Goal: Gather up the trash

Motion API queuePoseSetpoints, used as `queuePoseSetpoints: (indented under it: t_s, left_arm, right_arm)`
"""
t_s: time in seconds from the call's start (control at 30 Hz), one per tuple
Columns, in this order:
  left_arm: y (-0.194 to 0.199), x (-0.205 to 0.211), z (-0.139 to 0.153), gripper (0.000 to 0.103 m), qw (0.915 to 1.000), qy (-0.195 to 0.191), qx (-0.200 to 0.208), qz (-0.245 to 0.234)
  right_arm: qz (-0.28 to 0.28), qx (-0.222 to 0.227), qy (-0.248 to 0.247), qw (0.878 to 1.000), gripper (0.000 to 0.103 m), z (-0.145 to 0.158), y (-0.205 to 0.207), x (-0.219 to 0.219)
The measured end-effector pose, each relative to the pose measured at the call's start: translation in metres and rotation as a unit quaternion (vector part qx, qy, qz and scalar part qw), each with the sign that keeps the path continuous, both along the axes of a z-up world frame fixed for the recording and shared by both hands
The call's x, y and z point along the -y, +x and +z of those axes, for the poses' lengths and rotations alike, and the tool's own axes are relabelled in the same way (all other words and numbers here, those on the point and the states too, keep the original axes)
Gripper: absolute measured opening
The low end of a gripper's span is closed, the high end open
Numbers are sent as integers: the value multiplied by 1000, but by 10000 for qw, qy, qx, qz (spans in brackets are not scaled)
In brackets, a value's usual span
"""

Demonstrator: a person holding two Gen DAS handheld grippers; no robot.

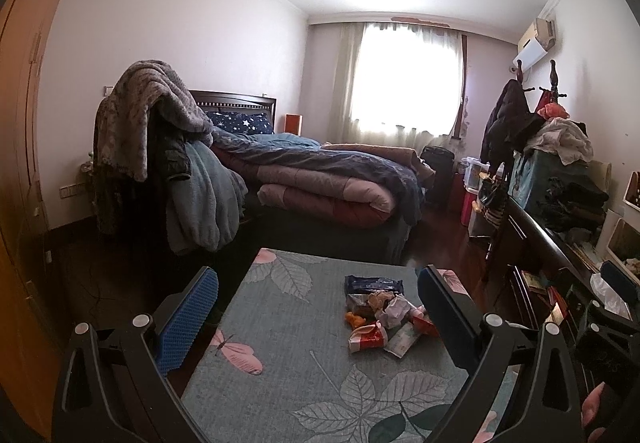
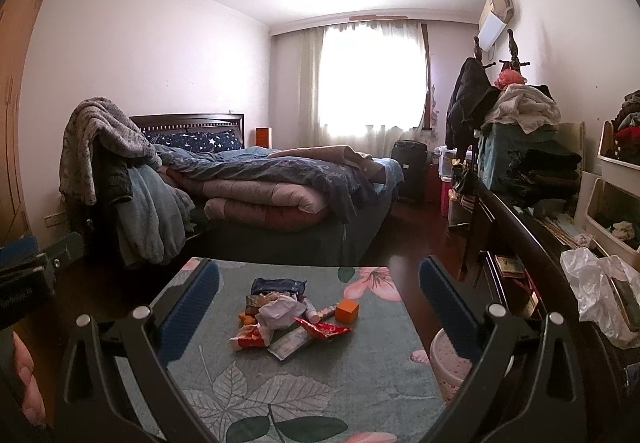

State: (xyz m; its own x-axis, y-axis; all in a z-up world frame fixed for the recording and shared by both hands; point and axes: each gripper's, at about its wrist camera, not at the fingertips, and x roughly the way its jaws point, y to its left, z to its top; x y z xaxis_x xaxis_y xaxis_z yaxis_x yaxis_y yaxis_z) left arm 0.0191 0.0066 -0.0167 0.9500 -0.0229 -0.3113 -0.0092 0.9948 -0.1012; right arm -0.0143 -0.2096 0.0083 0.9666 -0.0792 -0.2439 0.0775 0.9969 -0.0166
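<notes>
Nearby, bin [image 2: 450, 361] beside table [image 2: 360, 371].

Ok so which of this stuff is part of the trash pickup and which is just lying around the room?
For the job:
- pile of wrappers on the table
- red wrapper
- crumpled paper
- pink bin, likely for the trash

Just lying about:
- bed
- clothes heap
- plastic bag
- orange cube, unclear

An unmade bed [image 2: 280, 179] with a star-print pillow [image 2: 192, 141] stood under a bright curtained window [image 2: 372, 83], a grey blanket [image 1: 148, 115] draped over a chair beside it, while clothes [image 2: 524, 105] lay heaped on a dark dresser [image 2: 516, 223] below a wall air conditioner [image 2: 494, 17].
</notes>
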Motion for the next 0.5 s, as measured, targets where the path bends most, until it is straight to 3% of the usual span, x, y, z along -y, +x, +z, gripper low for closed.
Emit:
queuePoseSetpoints:
  t_s: [0.5]
  left_arm:
    - [3,3,-2,99,10000,15,-35,-61]
  right_arm:
    - [0,-65,19,10000,100,-3,4,-4]
